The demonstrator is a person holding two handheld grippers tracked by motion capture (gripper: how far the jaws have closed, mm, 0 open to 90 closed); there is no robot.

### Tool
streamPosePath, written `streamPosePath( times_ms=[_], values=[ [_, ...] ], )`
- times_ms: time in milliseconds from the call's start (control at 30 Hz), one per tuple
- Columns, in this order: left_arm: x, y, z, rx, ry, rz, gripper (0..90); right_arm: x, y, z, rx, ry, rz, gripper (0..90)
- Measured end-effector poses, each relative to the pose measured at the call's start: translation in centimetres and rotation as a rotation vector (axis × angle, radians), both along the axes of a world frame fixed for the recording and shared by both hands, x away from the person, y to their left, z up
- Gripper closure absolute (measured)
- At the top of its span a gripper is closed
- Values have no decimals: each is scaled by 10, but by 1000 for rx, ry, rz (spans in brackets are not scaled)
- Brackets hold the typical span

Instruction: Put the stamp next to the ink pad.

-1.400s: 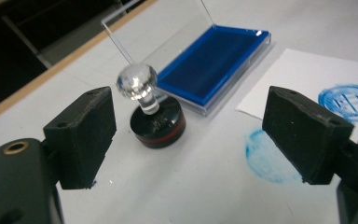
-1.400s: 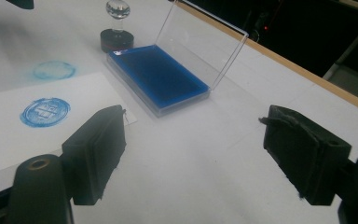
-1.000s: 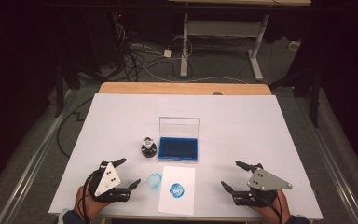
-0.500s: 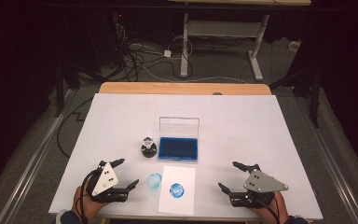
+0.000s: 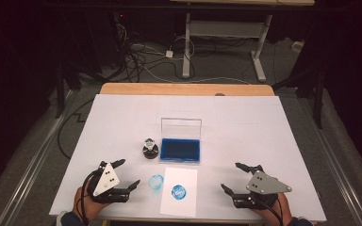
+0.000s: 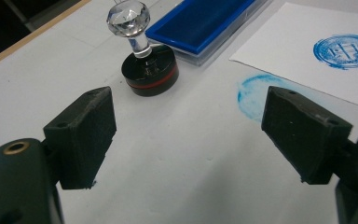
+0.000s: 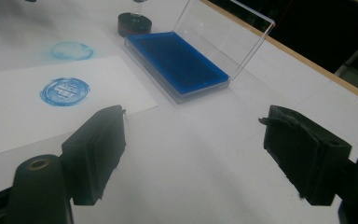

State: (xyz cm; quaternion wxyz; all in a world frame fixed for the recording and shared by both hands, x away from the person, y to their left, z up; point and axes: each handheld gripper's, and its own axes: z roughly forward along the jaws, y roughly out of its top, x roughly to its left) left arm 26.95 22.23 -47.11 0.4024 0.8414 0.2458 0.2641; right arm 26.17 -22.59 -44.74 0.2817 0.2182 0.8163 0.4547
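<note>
The left gripper (image 5: 123,175) rests at the near table edge, jaws spread and empty; the right gripper (image 5: 239,178) likewise, well apart. Ahead of the left one, upright beside the open ink pad (image 5: 180,149), stands the crystal-knobbed stamp (image 5: 150,149), nearer the left hand. Since a second ago, both grippers have barely shifted.

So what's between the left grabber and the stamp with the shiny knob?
Nothing: in the left gripper view, bare white table lies between the open left gripper and the stamp.

Black round stamp (image 6: 150,70) with clear crystal knob, upright, beside blue ink pad (image 6: 200,25)
</note>
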Motion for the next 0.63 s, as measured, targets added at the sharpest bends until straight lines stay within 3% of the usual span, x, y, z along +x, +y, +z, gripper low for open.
streamPosePath(
  times_ms=[633],
  values=[
    [5,0,-1,-6,15,4,166,4,-3,-1,2,8,-11,207]
  ],
)
